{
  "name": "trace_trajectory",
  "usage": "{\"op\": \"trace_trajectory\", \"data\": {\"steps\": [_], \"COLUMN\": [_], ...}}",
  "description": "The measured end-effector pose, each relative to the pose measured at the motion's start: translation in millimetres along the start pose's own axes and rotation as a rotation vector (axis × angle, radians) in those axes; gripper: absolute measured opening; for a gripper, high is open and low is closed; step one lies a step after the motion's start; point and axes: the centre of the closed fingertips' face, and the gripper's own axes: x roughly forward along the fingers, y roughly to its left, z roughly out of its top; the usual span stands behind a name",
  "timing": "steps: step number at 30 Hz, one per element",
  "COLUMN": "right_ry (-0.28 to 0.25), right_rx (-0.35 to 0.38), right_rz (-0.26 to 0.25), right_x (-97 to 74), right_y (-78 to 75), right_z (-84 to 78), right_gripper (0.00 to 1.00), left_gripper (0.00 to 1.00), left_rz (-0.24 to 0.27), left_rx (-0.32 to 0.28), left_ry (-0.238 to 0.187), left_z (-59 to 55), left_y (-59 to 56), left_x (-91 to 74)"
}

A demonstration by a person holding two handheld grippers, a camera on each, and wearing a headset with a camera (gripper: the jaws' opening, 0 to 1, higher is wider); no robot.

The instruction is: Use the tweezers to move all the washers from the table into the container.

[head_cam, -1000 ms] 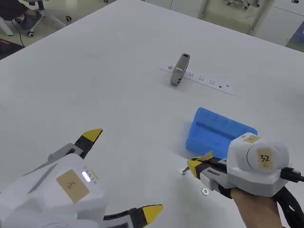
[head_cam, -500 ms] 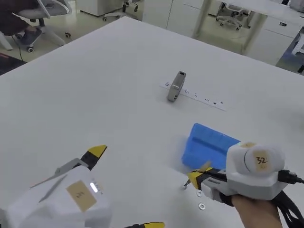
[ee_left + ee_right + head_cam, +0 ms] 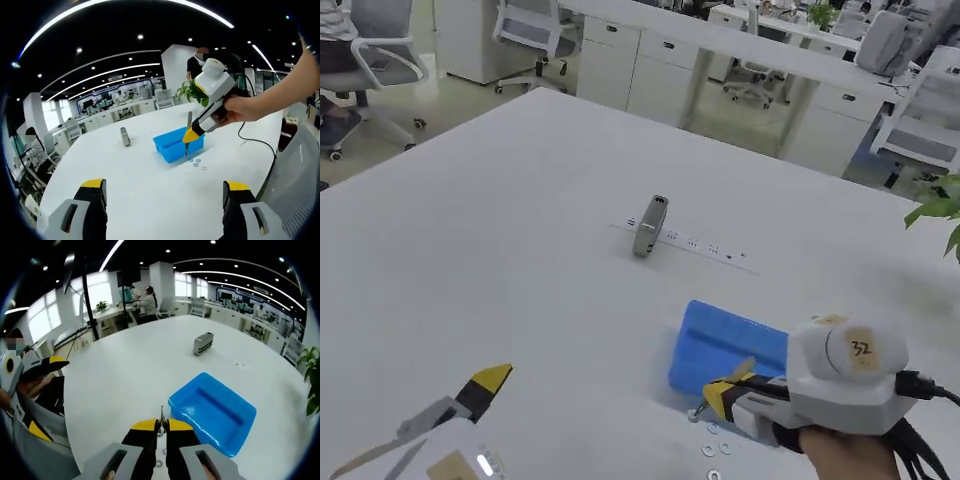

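Blue container (image 3: 730, 340) at 12 o'clock of washers (image 3: 710, 450) | right gripper (image 3: 161, 428) clamped on tweezers (image 3: 189, 122), tips near washers | left gripper (image 3: 162, 192) spread wide, empty

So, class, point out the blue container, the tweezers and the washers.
blue container (image 3: 217, 409), right gripper view, its bare floor.
tweezers (image 3: 189, 120), left gripper view, the upper shaft.
washers (image 3: 708, 451), head view, one washer's ring.
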Motion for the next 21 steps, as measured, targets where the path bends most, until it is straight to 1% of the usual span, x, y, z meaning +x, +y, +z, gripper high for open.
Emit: {"op": "trace_trajectory", "data": {"steps": [2, 6, 10, 12, 14, 17, 21], "right_ry": [-0.010, -0.021, -0.038, -0.043, -0.047, -0.041, -0.026], "right_rx": [-0.004, -0.004, 0.007, 0.001, -0.004, -0.014, -0.022], "right_rz": [-0.007, -0.018, -0.024, -0.031, -0.040, -0.053, -0.058], "right_x": [-2.0, -2.1, 0.8, 3.0, 6.4, 13.1, 22.6], "right_y": [-4.8, -14.4, -22.5, -26.3, -30.8, -37.5, -46.2], "right_z": [5.6, 16.0, 26.7, 31.6, 35.8, 38.5, 38.3], "right_gripper": [0.01, 0.01, 0.01, 0.01, 0.01, 0.01, 0.01], "left_gripper": [0.99, 0.99, 0.99, 0.99, 0.99, 0.99, 0.99], "left_rz": [0.002, -0.003, -0.009, -0.018, -0.023, -0.026, -0.026], "left_rx": [-0.003, -0.009, -0.008, -0.011, -0.014, -0.019, -0.020], "left_ry": [-0.004, 0.010, 0.013, 0.026, 0.028, 0.030, 0.036], "left_z": [0.9, -1.9, -2.2, -4.2, -4.5, -4.8, -5.6], "left_y": [0.6, -0.2, -1.3, -2.8, -3.4, -3.6, -3.3], "left_x": [-0.4, 0.5, 0.8, 1.7, 1.8, 1.9, 2.0]}}
